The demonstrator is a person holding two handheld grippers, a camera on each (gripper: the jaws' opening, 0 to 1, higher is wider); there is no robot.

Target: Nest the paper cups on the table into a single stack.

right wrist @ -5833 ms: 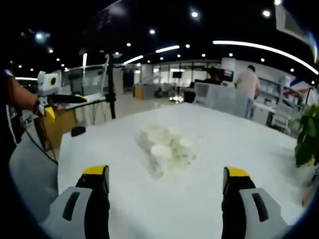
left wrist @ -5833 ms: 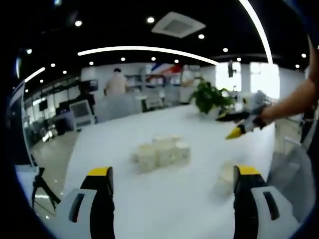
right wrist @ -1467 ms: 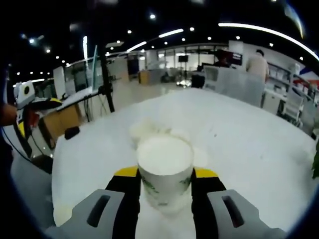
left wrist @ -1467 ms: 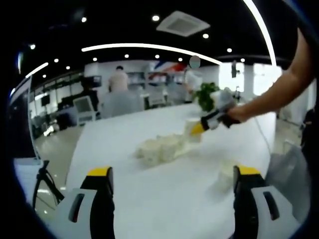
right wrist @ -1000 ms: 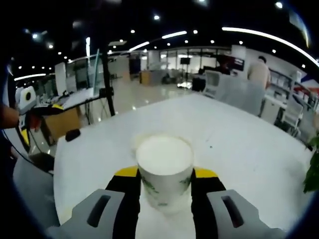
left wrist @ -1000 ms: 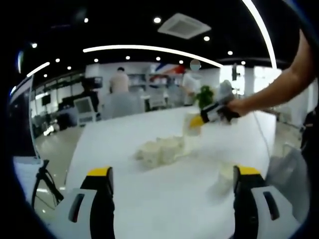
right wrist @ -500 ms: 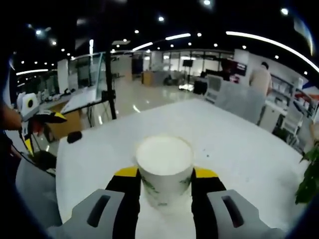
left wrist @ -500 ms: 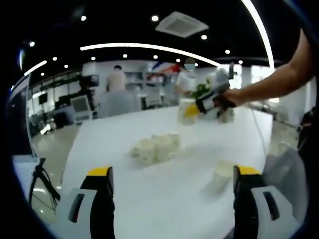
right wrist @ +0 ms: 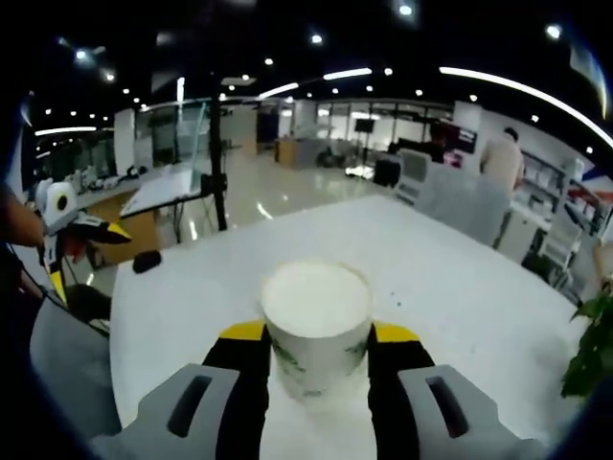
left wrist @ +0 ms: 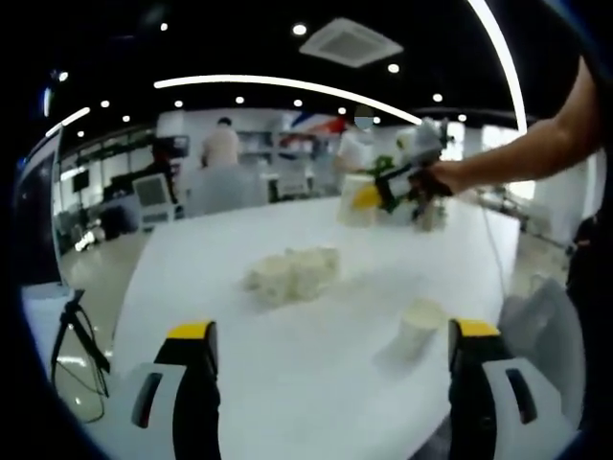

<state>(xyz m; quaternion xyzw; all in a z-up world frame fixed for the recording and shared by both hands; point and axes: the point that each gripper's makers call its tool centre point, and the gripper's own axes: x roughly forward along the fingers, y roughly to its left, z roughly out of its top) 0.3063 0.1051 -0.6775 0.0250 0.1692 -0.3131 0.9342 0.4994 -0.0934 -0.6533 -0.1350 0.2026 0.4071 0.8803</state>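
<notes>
A white paper cup (right wrist: 316,326) is clamped at mid-wall by the right hand-held gripper (right wrist: 316,356), above the white counter (right wrist: 460,287). The left hand-held gripper (left wrist: 330,369) is held open. Thin walls are judged light and crushable; gentle pressure below the rim is advised.

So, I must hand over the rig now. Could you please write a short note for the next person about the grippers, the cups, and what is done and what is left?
Right gripper: shut on one paper cup, held upright, above the table.
Left gripper: open, holding nothing.
Cluster of cups: on the table, mid-table in the left gripper view.
Single cup: stands apart, near the left gripper's right jaw.
Done: one cup picked up.
Left: nest the held cup into another, then add the rest to make one stack.
</notes>
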